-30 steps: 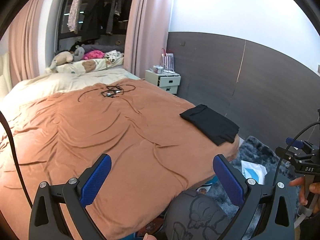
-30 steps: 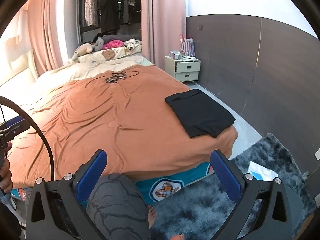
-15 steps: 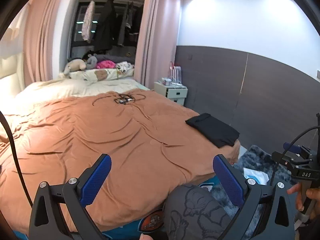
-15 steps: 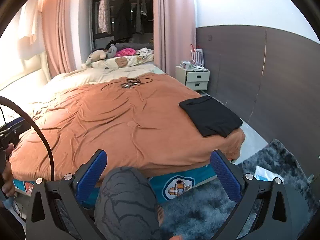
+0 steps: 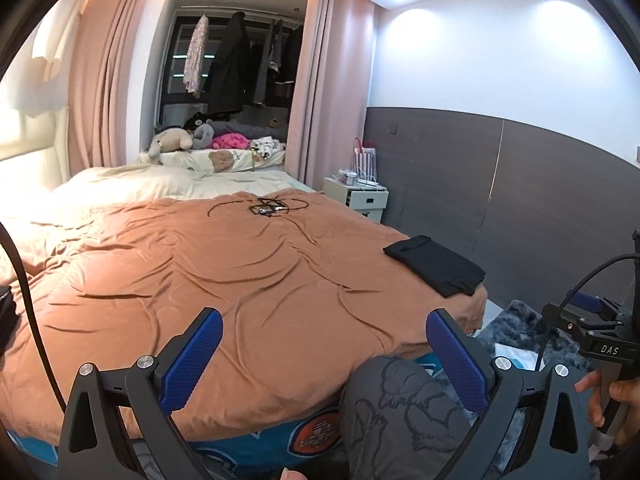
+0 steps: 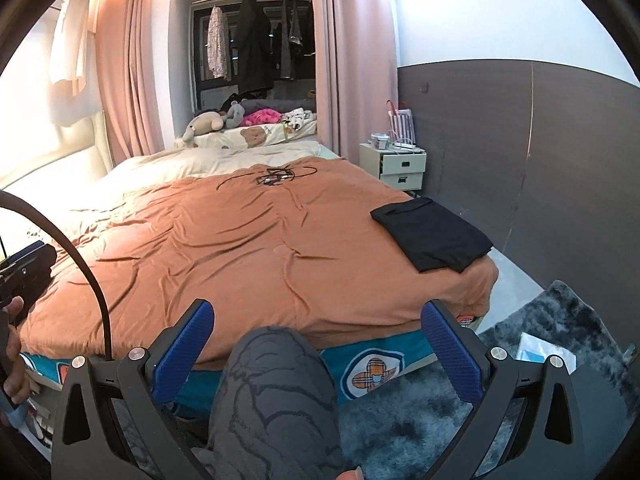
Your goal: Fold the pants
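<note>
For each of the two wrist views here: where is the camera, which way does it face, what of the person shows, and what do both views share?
Left wrist: sits behind the open left gripper, faces up the bed toward the wardrobe; a knee and the hand holding the other gripper show.
Right wrist: sits behind the open right gripper, same heading; a knee and a hand at the left edge show.
Shared: the orange blanket, folded black pants near its right corner, nightstand.

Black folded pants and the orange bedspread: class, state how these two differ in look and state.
The black folded pants are dark, compact and smoothly folded; the orange bedspread is bright, spread wide and wrinkled. The pants lie near the bed's right corner, while the bedspread covers most of the bed and hangs over its foot. Both are plain-coloured fabric lying flat.
</note>
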`<state>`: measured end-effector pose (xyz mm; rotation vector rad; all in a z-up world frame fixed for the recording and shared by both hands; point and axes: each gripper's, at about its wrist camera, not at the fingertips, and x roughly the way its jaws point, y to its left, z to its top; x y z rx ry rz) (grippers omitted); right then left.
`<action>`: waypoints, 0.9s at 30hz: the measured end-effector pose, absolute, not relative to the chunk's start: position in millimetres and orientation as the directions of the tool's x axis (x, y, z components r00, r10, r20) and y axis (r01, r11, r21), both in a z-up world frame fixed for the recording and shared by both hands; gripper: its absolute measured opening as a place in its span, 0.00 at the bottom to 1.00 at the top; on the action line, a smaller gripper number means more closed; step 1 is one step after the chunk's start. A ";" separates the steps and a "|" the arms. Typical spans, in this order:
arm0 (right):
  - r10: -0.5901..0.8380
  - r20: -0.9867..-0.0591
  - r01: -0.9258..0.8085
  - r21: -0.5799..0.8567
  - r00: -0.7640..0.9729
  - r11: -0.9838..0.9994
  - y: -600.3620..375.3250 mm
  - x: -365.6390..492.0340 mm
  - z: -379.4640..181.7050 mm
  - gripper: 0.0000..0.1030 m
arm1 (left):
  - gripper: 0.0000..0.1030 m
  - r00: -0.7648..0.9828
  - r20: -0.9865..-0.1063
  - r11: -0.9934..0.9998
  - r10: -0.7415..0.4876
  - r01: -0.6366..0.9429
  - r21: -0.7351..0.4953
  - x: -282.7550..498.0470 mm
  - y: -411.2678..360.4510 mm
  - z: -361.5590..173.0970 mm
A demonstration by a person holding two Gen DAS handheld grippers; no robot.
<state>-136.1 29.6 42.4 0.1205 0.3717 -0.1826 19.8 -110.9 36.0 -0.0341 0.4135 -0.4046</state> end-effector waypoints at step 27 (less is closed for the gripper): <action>-0.141 -0.350 0.195 0.125 0.926 0.973 40.5 -152.7 34.6 1.00 | 1.00 0.856 -0.374 0.933 -0.357 0.345 -0.102 0.1 -104.2 36.1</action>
